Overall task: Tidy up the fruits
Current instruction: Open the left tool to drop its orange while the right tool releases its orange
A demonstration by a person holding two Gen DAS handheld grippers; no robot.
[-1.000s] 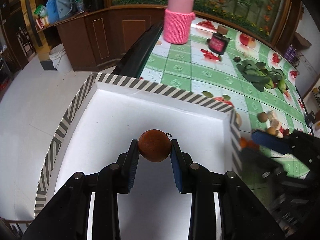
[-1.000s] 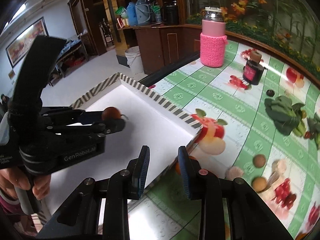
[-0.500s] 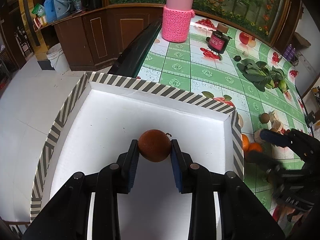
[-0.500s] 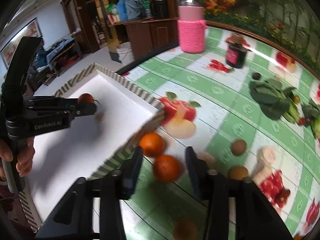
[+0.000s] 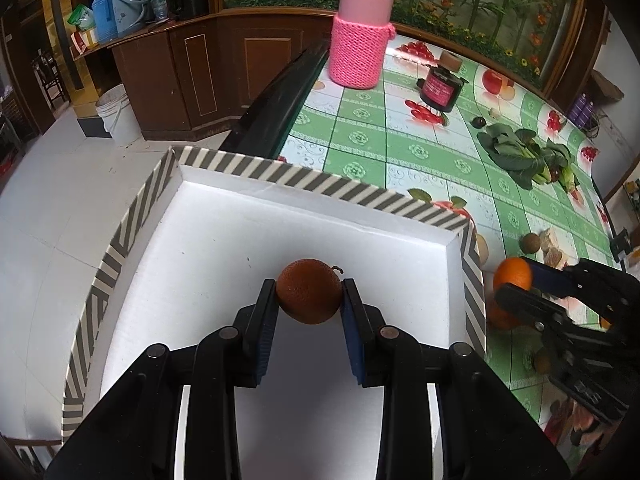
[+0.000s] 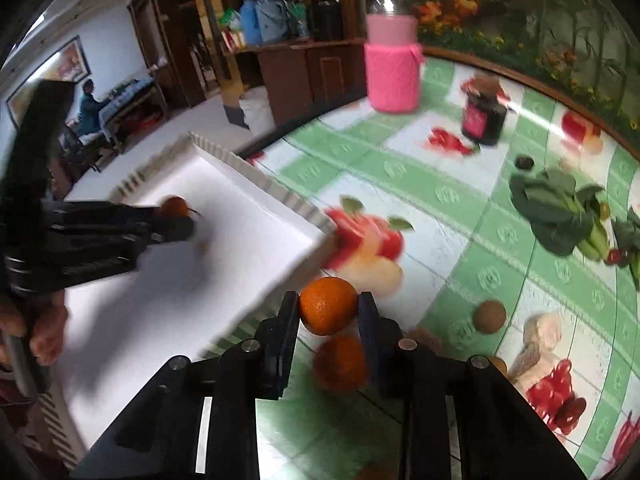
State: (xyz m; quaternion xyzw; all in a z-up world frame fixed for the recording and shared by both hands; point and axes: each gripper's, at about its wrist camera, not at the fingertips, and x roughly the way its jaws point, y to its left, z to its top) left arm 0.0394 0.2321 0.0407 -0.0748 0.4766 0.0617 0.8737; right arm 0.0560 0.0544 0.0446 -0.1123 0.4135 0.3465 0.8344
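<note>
My left gripper [image 5: 309,304] is shut on a dark reddish-brown round fruit [image 5: 309,290] and holds it over the white box with a striped rim [image 5: 320,186]. My right gripper [image 6: 329,312] is shut on a bright orange [image 6: 329,305], lifted just beside the box's near corner [image 6: 316,216]. A second orange [image 6: 340,364] lies on the tablecloth below it. In the left wrist view the right gripper [image 5: 520,284] holds the orange [image 5: 513,274] to the right of the box. The left gripper [image 6: 176,216] shows over the box in the right wrist view.
Small brown fruits [image 6: 489,317] and pale chunks [image 6: 542,334] lie on the green checked tablecloth. Leafy greens [image 6: 556,208], a dark jar [image 6: 483,114] and a pink knit-covered jar [image 6: 393,76] stand farther back. The box overhangs the table's left edge.
My right gripper has closed on an orange and lifted it off the cloth toward the box corner. My left gripper holds the dark fruit in the same place.
</note>
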